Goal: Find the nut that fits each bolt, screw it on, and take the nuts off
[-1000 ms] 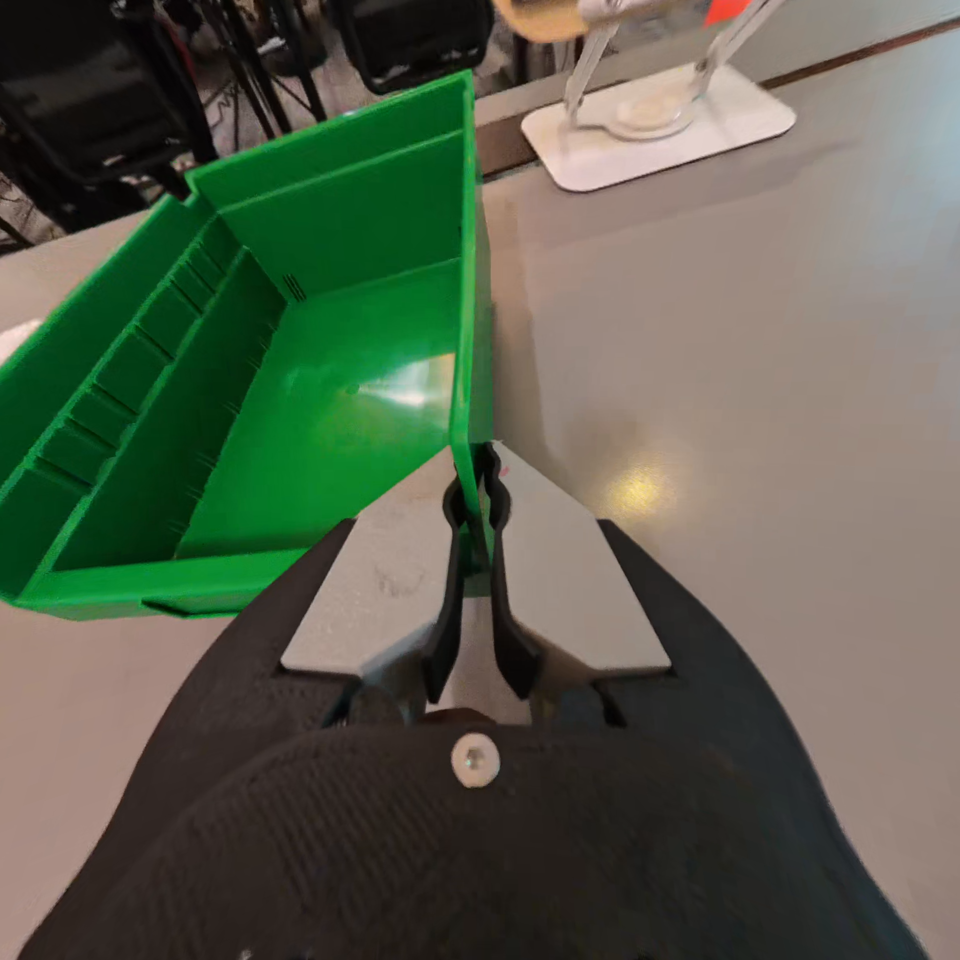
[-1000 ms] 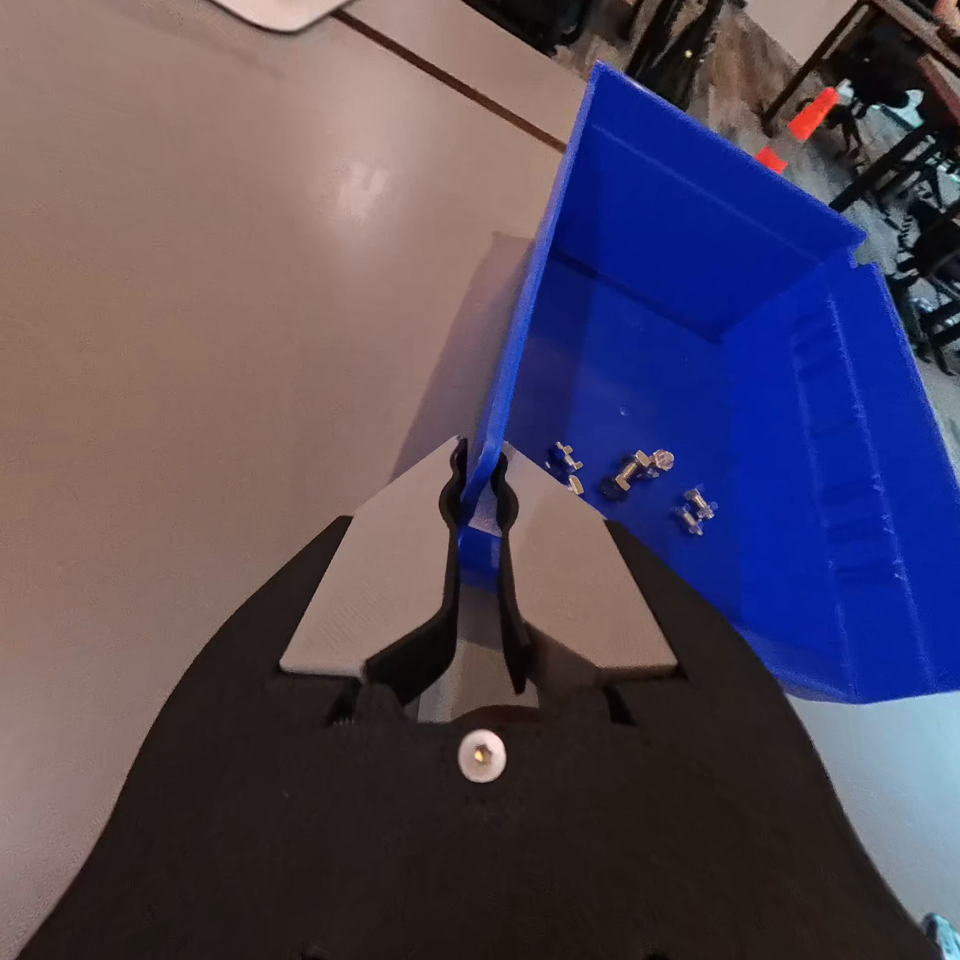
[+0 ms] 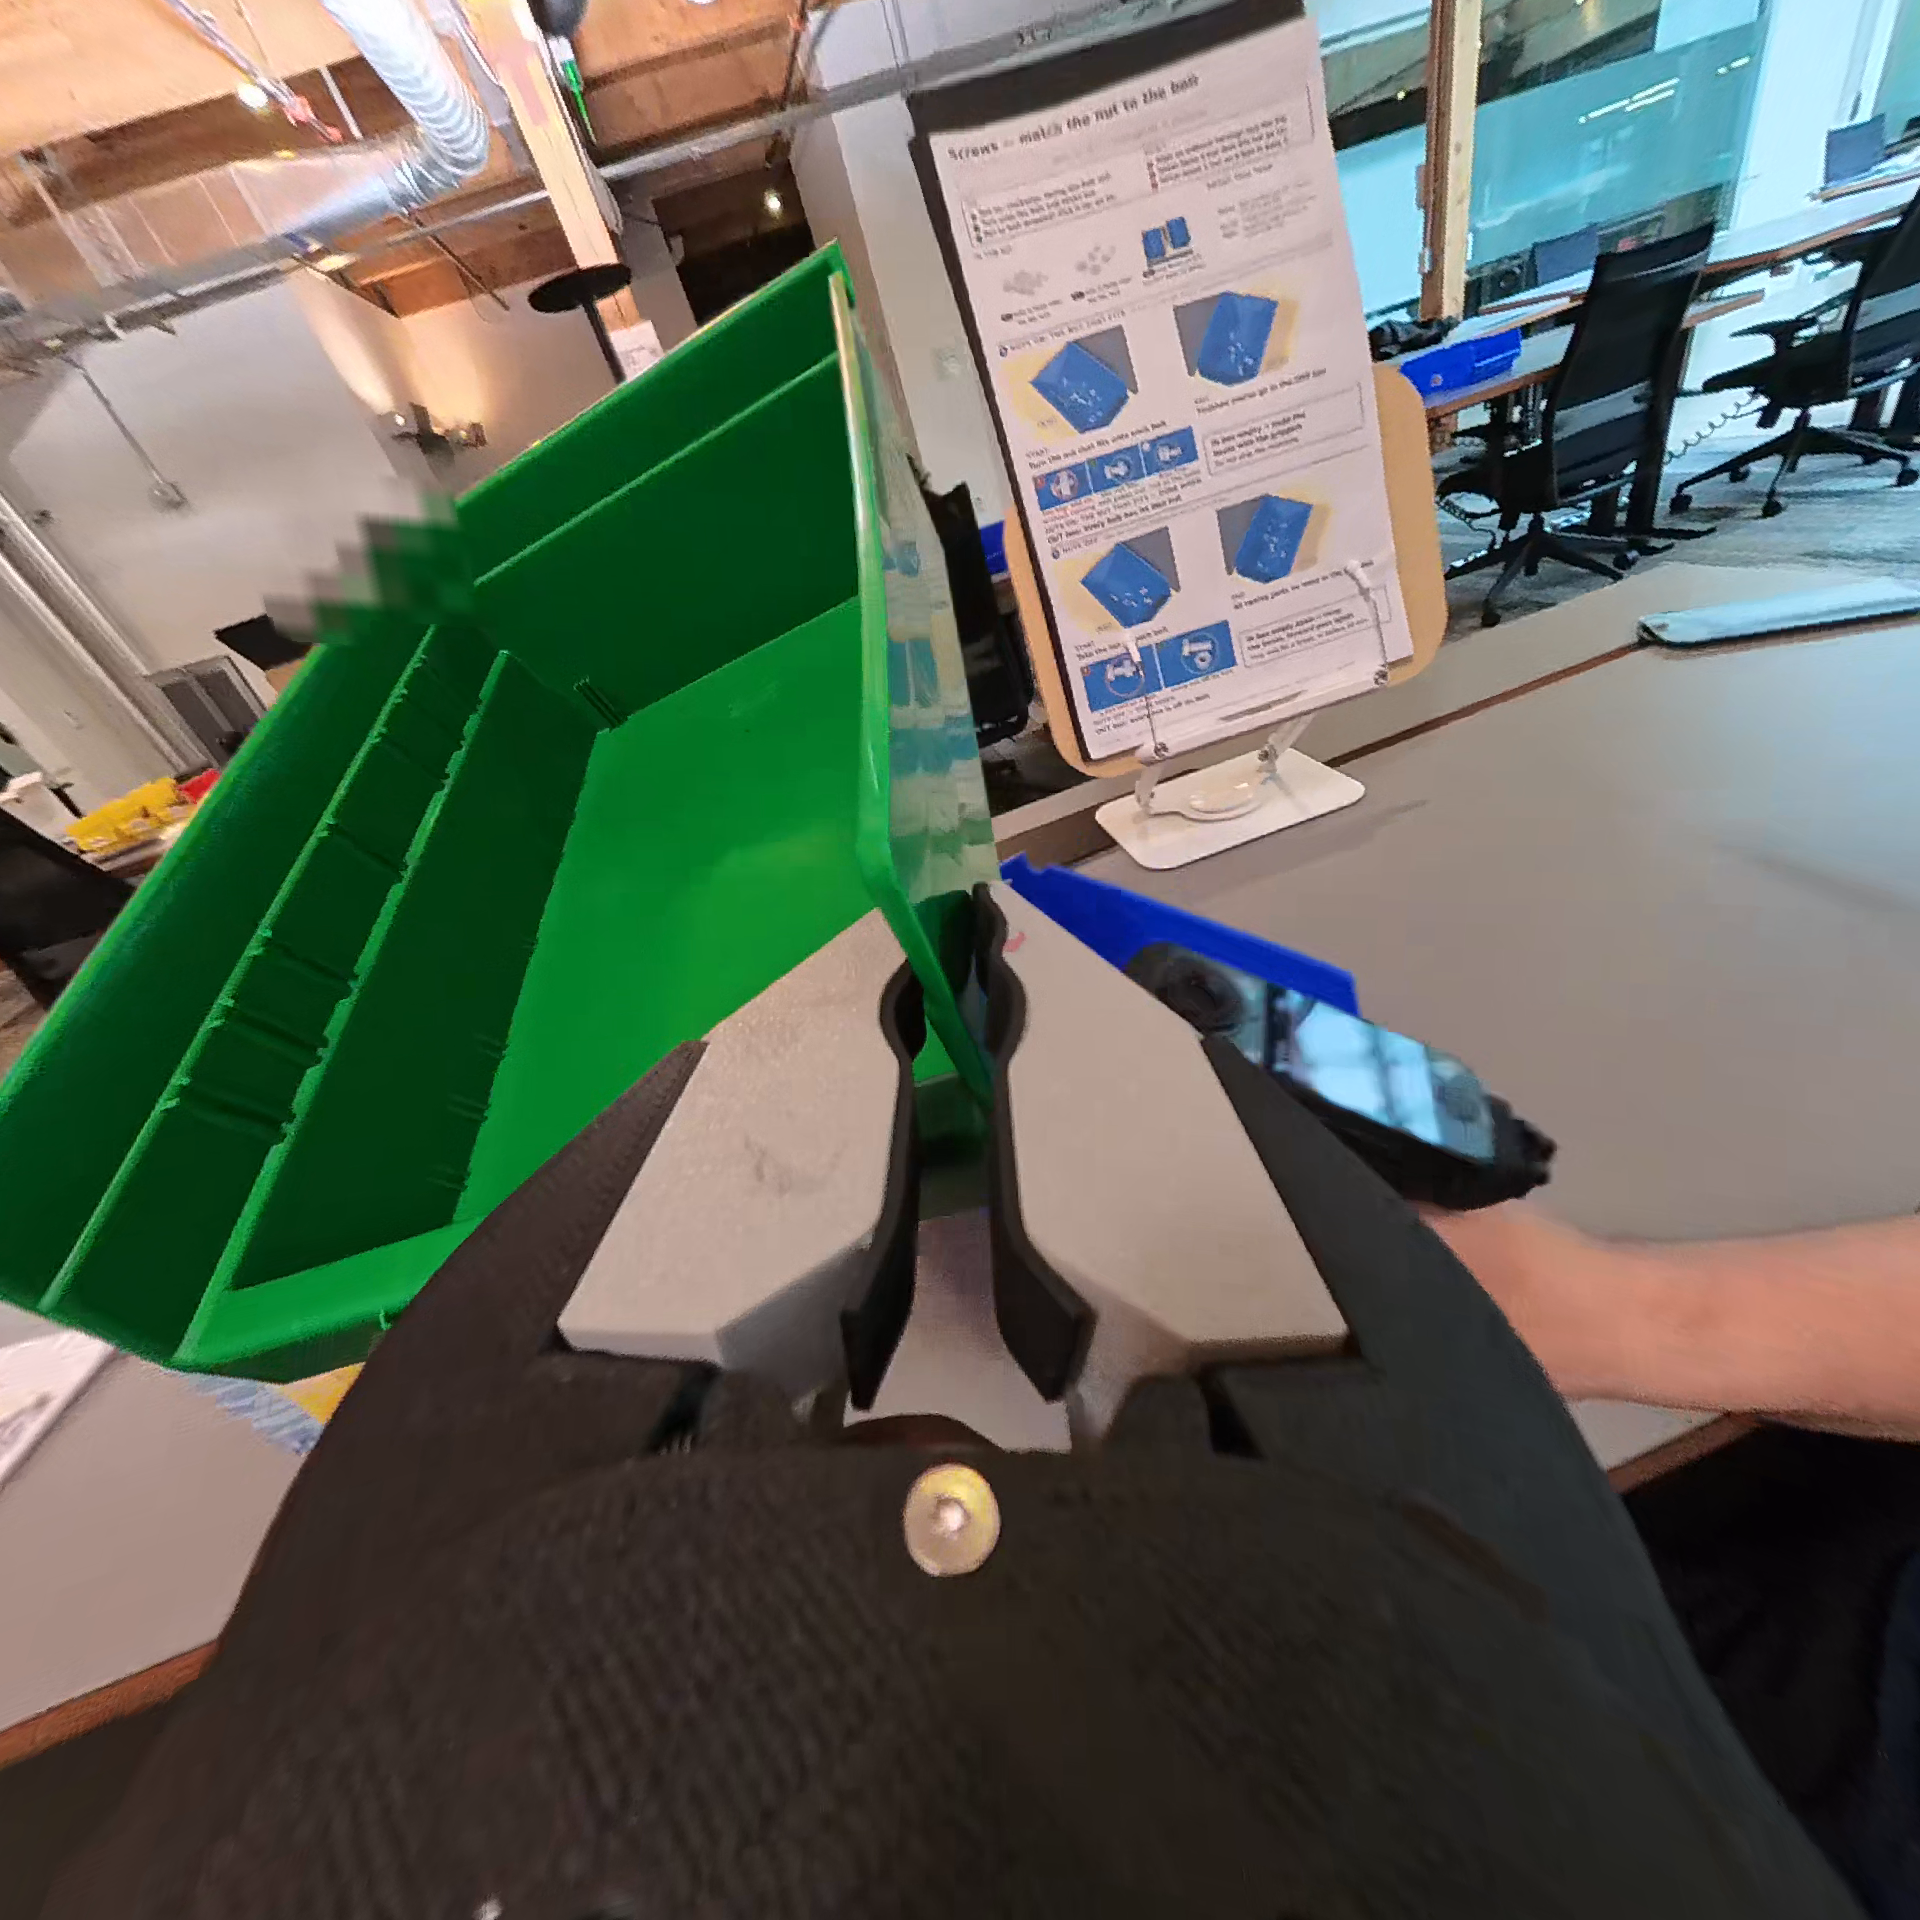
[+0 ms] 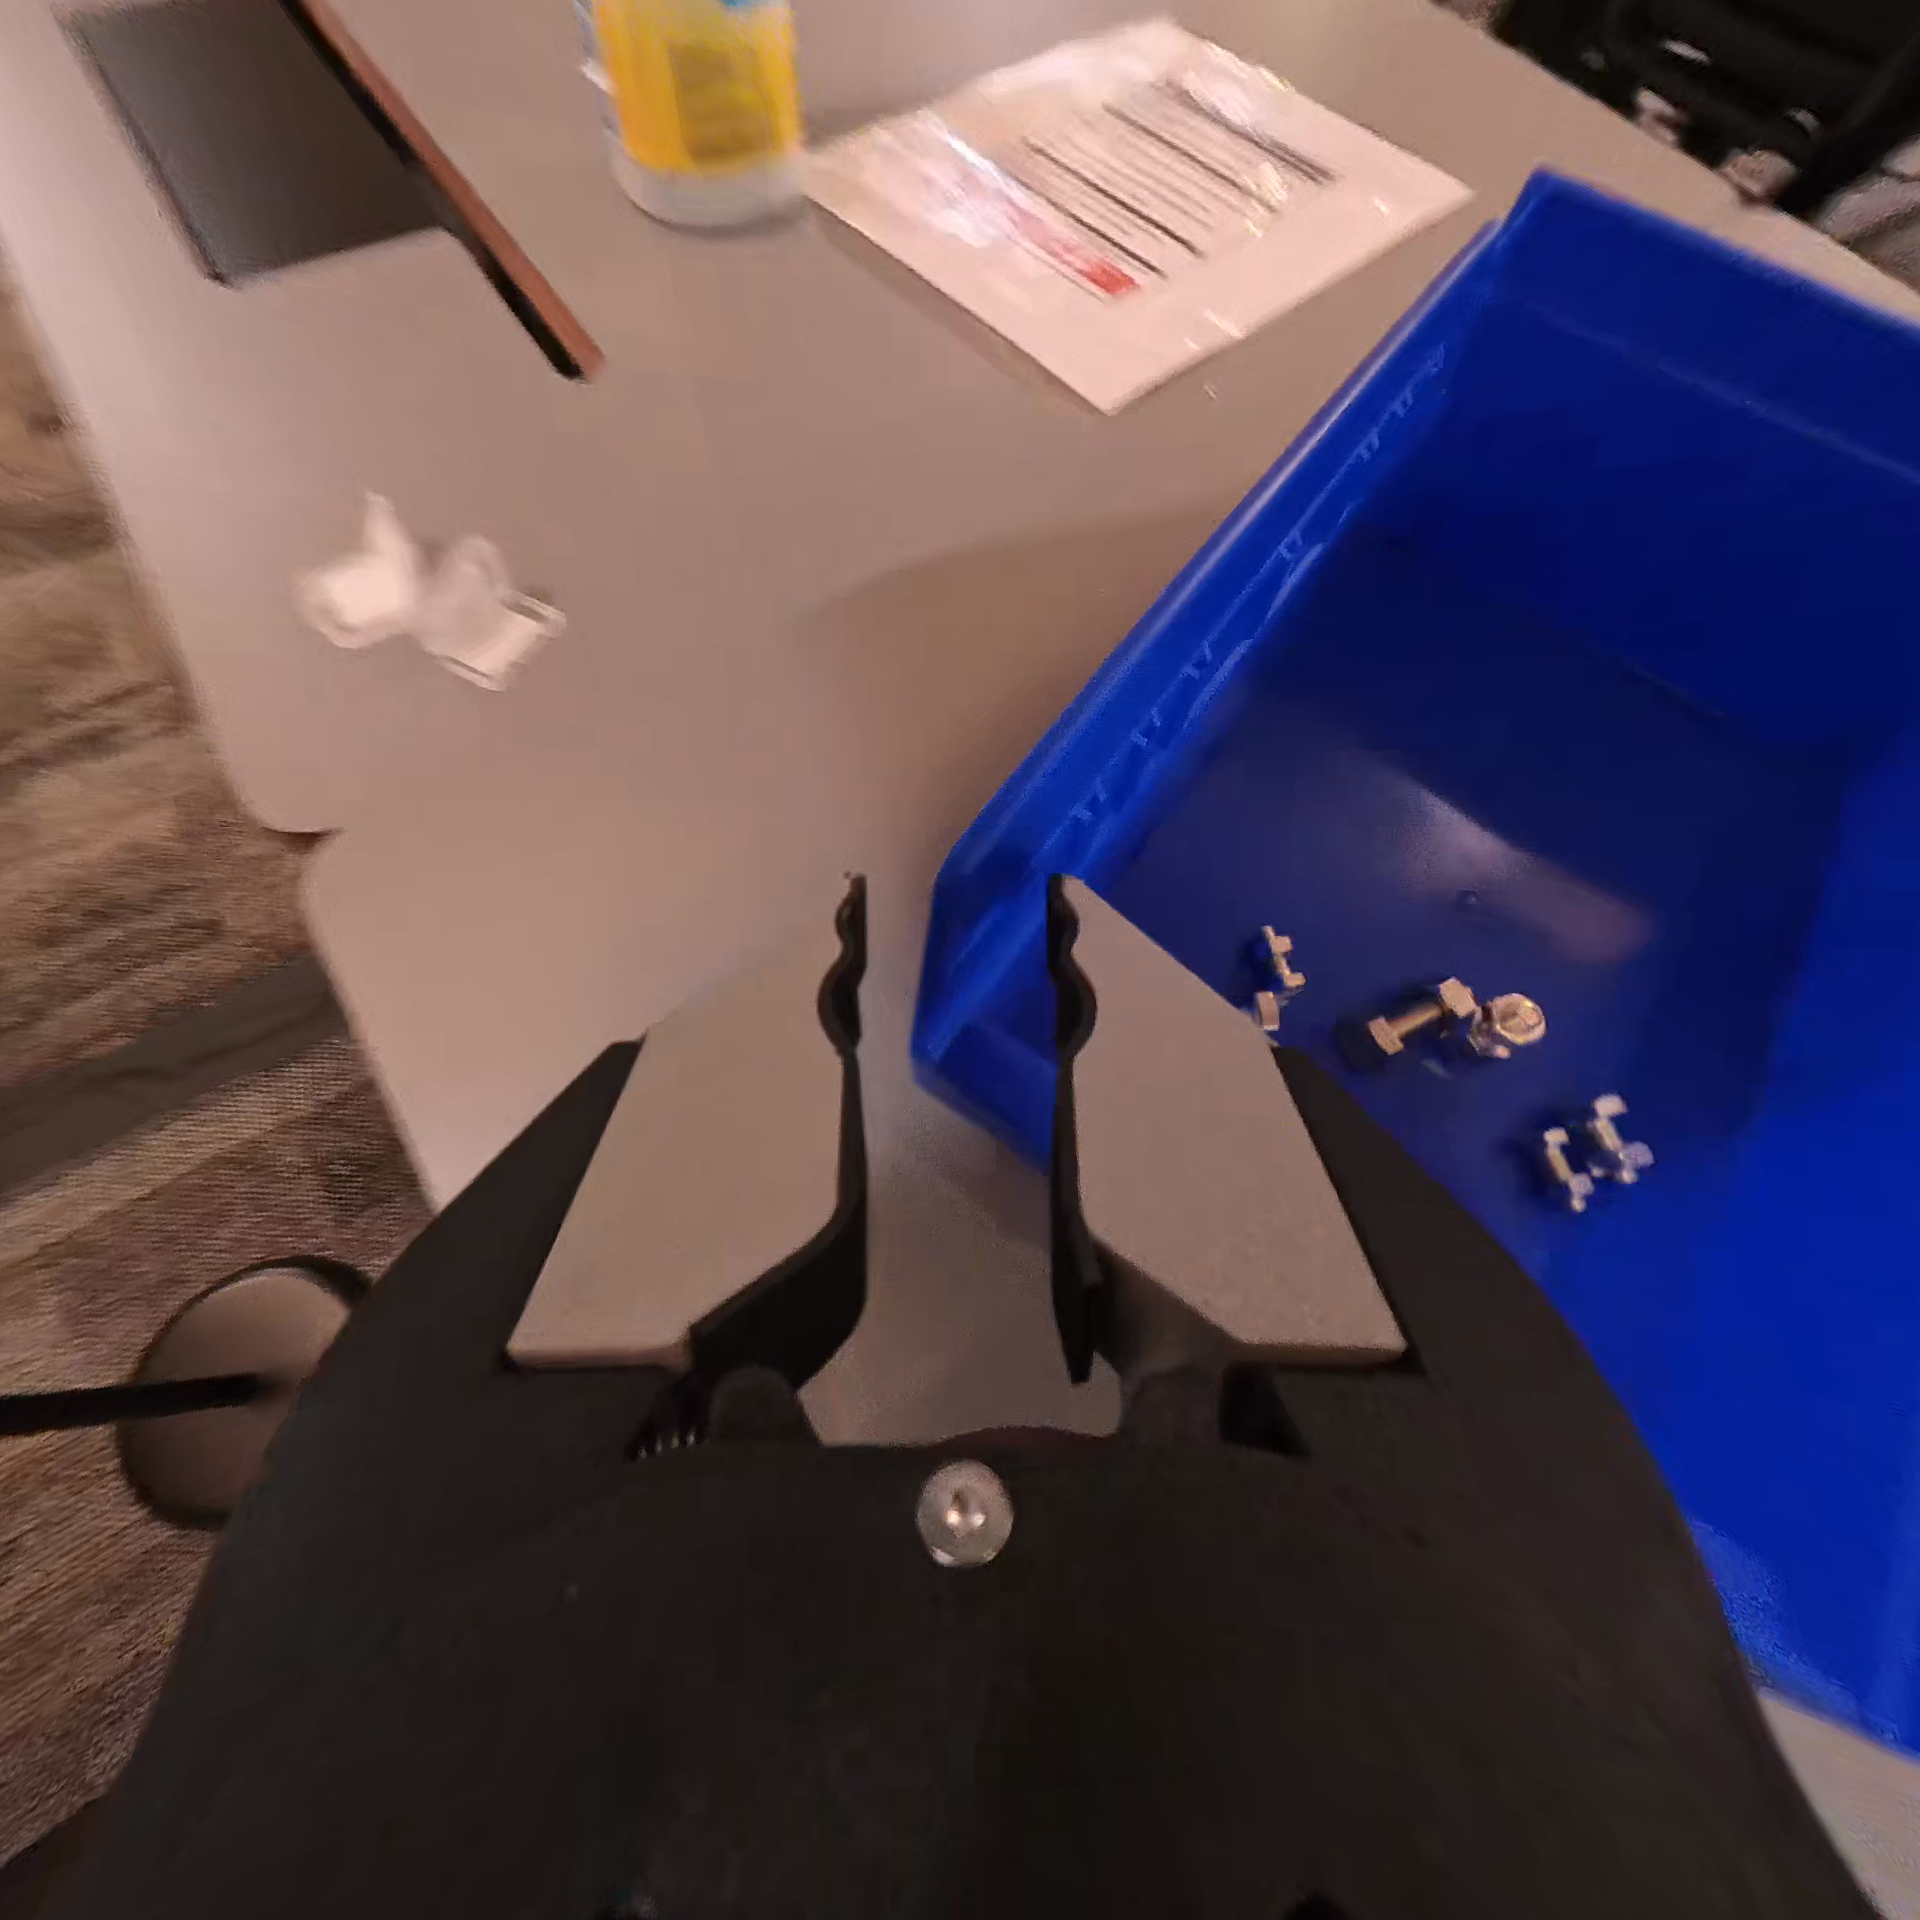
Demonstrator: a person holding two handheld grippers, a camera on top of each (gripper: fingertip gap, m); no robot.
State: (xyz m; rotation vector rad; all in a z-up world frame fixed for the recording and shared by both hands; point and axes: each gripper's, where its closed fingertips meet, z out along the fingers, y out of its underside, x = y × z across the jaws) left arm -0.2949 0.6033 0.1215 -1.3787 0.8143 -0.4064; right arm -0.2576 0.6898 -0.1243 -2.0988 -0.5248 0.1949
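Note:
My left gripper point(image 3: 951, 977) is shut on the right side wall of an empty green bin point(image 3: 623, 831) and holds it tilted up above the table. In the left wrist view, a blue bin point(image 3: 1143, 925) sits just behind the fingertips, with the right gripper's black body point(image 3: 1382, 1091) beside it. My right gripper point(image 4: 954, 935) is open. The near corner of the blue bin point(image 4: 1558, 623) stands between its fingers, and the left pad is clear of it. Several small silver bolts with nuts point(image 4: 1444, 1023) lie on the bin's floor.
An instruction board on a white stand point(image 3: 1174, 416) is at the back of the grey table point(image 4: 675, 520). A paper sheet point(image 4: 1132, 197), a yellow container point(image 4: 707, 104) and a small white object point(image 4: 416, 597) lie on the table. A person's forearm point(image 3: 1714, 1340) is at the right. Spacing between my two grippers at the tips: around 25 centimeters.
My left gripper has lifted the green bin off the table and tilted it up. My right gripper has opened off the blue bin's wall, and its view has swung round.

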